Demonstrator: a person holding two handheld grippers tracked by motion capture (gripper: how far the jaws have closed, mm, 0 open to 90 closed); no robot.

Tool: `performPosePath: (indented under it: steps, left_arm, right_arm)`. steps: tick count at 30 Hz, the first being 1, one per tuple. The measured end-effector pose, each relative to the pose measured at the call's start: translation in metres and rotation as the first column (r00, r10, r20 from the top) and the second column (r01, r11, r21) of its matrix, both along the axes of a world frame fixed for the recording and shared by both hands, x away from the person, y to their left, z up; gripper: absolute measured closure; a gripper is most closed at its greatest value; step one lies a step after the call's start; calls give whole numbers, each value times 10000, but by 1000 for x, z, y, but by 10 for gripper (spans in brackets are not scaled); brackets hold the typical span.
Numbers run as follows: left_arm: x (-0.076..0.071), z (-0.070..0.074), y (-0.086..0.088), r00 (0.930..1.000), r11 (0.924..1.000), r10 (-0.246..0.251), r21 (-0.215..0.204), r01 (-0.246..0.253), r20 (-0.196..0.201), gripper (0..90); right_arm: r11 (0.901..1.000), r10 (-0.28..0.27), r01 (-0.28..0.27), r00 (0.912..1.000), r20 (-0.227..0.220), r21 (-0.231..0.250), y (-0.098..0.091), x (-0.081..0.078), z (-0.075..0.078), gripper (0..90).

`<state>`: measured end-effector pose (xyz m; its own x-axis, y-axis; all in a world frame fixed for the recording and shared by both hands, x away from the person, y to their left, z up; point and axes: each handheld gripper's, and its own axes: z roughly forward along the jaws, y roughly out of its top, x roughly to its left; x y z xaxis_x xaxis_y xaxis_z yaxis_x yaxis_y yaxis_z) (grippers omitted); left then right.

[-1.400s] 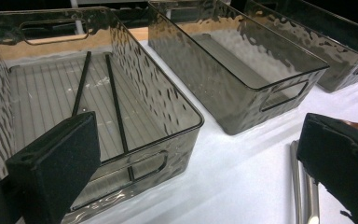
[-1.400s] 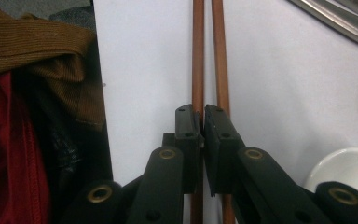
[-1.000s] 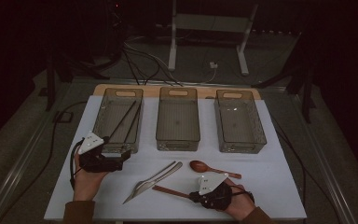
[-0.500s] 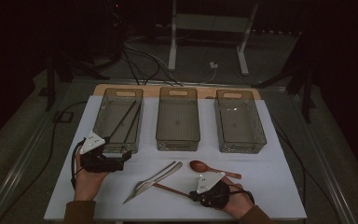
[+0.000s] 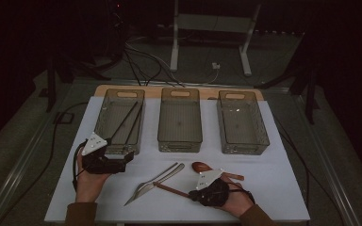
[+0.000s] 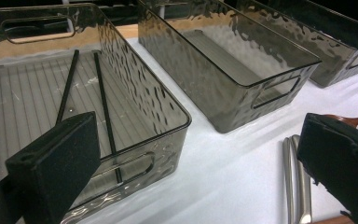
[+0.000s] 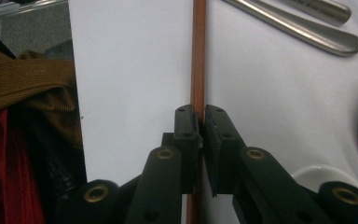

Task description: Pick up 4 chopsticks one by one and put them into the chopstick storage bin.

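i count three clear bins (image 5: 179, 120), two black chopsticks (image 5: 122, 123), two steel utensils (image 5: 155, 182); my right gripper (image 7: 199, 122) pinches a brown stick (image 7: 198, 51), left gripper (image 6: 191, 154) spread; no legible writing.

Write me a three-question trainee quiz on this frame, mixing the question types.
1. True or false: the right gripper has its fingers shut on the thin brown wooden stick.
2. Multiple choice: where do the two thin black chopsticks lie? A) in the leftmost clear grey plastic bin; B) in the middle bin; C) on the white tabletop.
3. Fill in: the left gripper has its fingers ____, with nothing between them.

Key
1. True: the fingers pinch the stick in the right gripper view.
2. A: they lie lengthwise on that bin's floor.
3. Open: they stand wide apart beside the bin's near corner.
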<state>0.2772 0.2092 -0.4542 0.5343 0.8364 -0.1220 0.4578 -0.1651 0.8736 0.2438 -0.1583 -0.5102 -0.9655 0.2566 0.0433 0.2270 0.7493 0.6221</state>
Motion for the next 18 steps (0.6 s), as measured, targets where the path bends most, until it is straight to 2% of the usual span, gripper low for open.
performPosePath:
  steps: [1, 2, 6, 16, 18]
  left_arm:
    - [0, 0, 0, 10000, 10000, 0, 4, 0, 0, 7]
    - [0, 0, 0, 10000, 10000, 2, 4, -2, 4, 7]
    - [0, 0, 0, 10000, 10000, 8, 11, -8, 4, 7]
    - [1, -1, -1, 10000, 10000, -15, 63, 15, -28, 7]
    - [1, -1, -1, 10000, 10000, -3, 56, 3, -35, 7]
  right_arm:
    - [10000, -60, 59, 9999, -147, -56, 1, 0, -1, 833]
    - [9999, -36, 34, 9999, -102, -148, 2, 1, -2, 833]
    - [9998, -223, 223, 9996, -166, -3, 5, 3, -4, 784]
    - [9989, -409, 425, 9967, -706, 215, 12, 11, -5, 789]
    - [9985, -438, 465, 9955, -834, 297, 13, 12, -5, 835]
